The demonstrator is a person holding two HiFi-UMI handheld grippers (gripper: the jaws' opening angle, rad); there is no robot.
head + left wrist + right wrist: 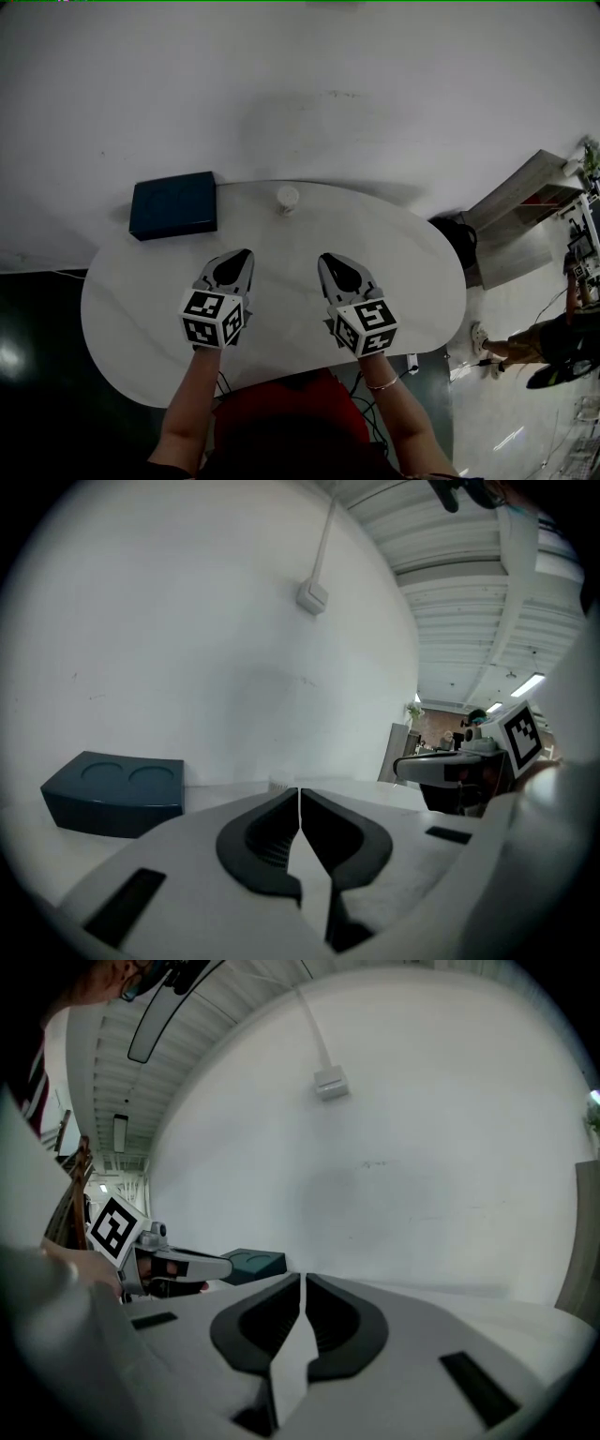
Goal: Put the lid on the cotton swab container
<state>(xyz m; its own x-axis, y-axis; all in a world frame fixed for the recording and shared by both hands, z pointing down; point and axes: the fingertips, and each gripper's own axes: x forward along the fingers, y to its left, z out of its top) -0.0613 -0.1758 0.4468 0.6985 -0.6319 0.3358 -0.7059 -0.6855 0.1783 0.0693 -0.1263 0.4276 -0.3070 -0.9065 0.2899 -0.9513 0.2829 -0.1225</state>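
A small white cotton swab container (287,199) with its lid on top stands near the far edge of the white table (122,309). My left gripper (247,253) hovers over the table's middle left, shut and empty. My right gripper (324,258) hovers to the right of it, also shut with nothing between its jaws. Both point toward the far wall, well short of the container. In the left gripper view the jaws meet (299,791), and a sliver of the container (278,786) shows just past them. In the right gripper view the tips (303,1279) touch as well.
A dark blue box (173,205) with two round recesses on top (112,792) sits at the table's far left. A white wall rises behind the table. At the right, beyond the table, are a black bin (457,236) and another person (553,342).
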